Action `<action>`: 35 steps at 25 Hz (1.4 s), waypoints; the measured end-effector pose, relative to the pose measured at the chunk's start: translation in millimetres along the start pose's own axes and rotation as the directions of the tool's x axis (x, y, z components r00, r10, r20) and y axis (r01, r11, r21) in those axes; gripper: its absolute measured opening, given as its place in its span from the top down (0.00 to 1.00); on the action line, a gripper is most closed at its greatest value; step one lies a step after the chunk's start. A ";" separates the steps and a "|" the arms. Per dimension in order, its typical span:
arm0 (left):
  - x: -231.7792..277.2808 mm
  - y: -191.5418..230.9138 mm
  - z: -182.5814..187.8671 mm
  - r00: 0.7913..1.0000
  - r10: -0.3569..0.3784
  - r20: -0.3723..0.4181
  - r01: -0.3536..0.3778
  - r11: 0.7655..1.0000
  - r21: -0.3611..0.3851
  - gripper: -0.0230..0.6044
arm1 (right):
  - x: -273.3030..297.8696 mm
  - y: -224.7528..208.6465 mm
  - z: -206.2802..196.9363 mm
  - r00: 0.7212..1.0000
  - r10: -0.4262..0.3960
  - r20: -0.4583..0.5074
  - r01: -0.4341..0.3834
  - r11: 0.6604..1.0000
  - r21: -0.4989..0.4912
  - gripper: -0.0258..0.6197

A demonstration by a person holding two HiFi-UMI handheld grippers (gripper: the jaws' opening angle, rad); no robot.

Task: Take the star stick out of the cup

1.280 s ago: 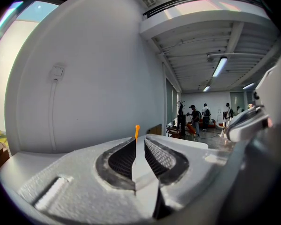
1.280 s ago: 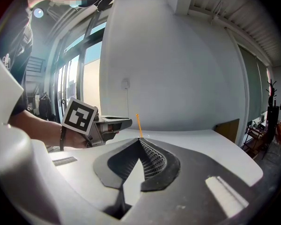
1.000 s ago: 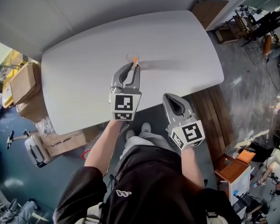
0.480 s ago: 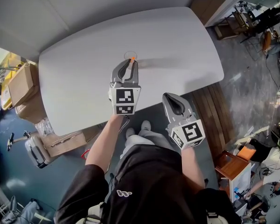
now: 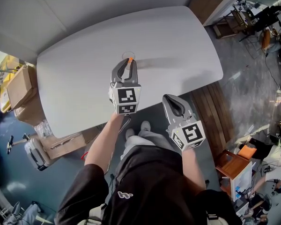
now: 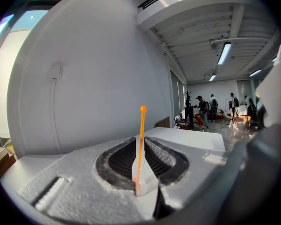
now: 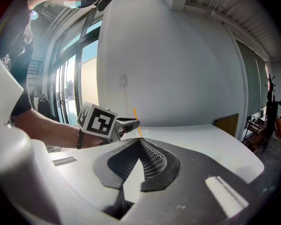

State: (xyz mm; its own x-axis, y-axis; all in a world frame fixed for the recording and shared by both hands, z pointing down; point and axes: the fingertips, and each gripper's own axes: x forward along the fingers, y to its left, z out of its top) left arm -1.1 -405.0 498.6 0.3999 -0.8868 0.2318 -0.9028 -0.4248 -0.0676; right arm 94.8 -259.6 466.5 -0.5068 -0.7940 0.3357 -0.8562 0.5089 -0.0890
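Observation:
A thin orange stick (image 6: 141, 139) with a round knob on top stands upright between the jaws of my left gripper (image 6: 140, 146), which is shut on it. In the head view the left gripper (image 5: 129, 62) hovers right over a small clear cup (image 5: 128, 55) near the middle of the white table (image 5: 178, 46). From the right gripper view the stick (image 7: 136, 118) slants down to the cup (image 7: 142, 132), its lower end at or inside the rim. The star end is hidden. My right gripper (image 5: 170, 99) hangs shut and holds nothing, off the table's near edge.
Cardboard boxes (image 5: 18, 86) and a bag lie on the floor left of the table. A wooden panel (image 5: 210, 111) and chairs stand to the right. The person's legs and shoes (image 5: 140, 128) are below the near table edge. A curved white wall (image 6: 84, 78) lies beyond the table.
The left gripper has risen a little toward the head camera, still shut on the orange stick over the cup. The right gripper has stayed where it was.

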 end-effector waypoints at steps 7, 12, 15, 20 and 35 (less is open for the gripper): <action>1.1 0.8 -1.2 1.000 0.011 0.004 -0.011 1.000 -0.005 0.93 | -5.7 0.1 -2.8 1.000 -0.006 -0.007 0.006 1.000 -0.003 0.96; 1.4 4.2 3.5 1.000 0.010 0.019 -0.010 1.000 -0.019 0.94 | -6.7 -0.5 -2.9 1.000 -0.009 -0.009 0.009 1.000 -0.003 0.96; -0.1 5.2 9.1 0.999 0.011 0.037 -0.010 1.000 -0.023 0.94 | -8.2 -0.9 -2.7 1.000 -0.009 -0.006 0.009 1.000 -0.001 0.96; -5.4 6.5 15.6 0.998 0.017 0.058 -0.015 0.999 -0.031 0.94 | -8.7 1.4 -3.4 1.000 -0.006 -0.001 0.006 1.000 -0.002 0.96; -29.6 10.1 47.3 0.992 0.009 0.124 -0.004 0.999 -0.044 0.94 | -9.1 14.9 -1.4 1.000 0.006 0.020 -0.007 1.000 0.009 0.95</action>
State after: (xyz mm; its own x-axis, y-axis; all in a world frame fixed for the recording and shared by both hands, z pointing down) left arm -14.6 -391.6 445.2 0.4082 -0.9064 0.1091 -0.9103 -0.4131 -0.0260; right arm 86.8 -244.3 463.4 -0.5142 -0.7974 0.3158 -0.8537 0.5111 -0.0997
